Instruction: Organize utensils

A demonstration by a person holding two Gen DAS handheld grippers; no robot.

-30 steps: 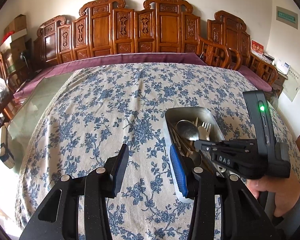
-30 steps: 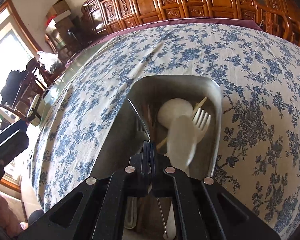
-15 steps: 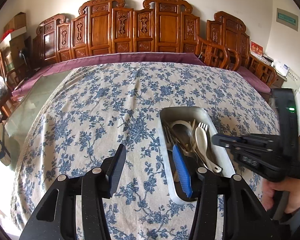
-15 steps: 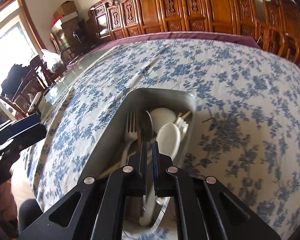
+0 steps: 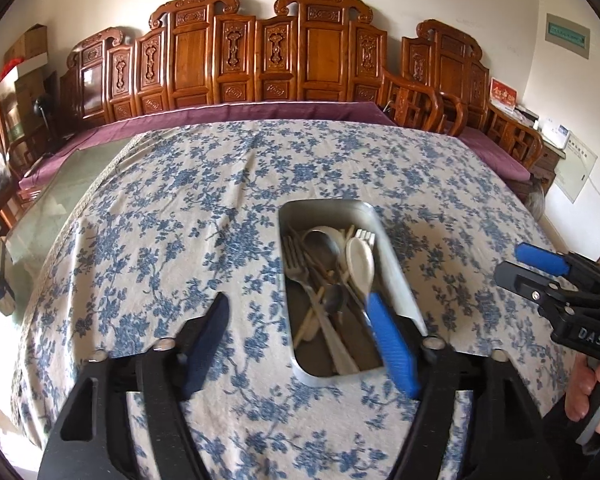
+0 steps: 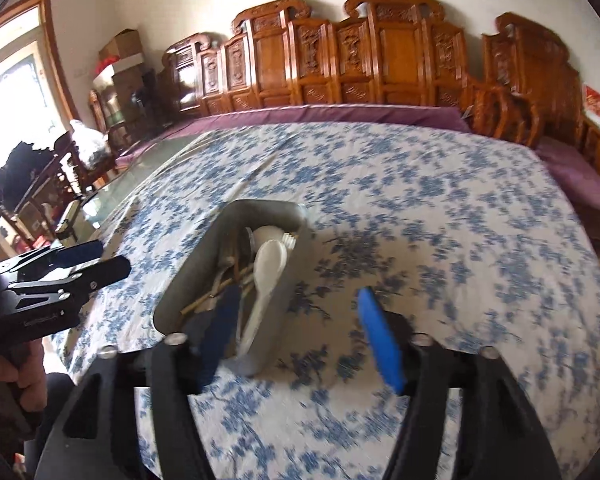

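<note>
Since a second ago I had pulled my right gripper (image 6: 300, 332) back off the metal tray (image 5: 396, 276) and spread its fingers wide, empty. My left gripper (image 5: 300, 344) hung spread and empty too, near the tray's near end. The tray sat right of centre on the floral tablecloth (image 5: 172, 240). Its forks, metal spoons, white spoon (image 5: 360, 258) and chopsticks lay jumbled lengthwise; a careless reach might snag one and scatter others.

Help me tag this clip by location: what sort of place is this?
Most likely a home dining or sitting room. A row of carved wooden chairs lines the wall, a large table wears a blue floral tablecloth, and a metal tray of forks and spoons sits on it.
</note>
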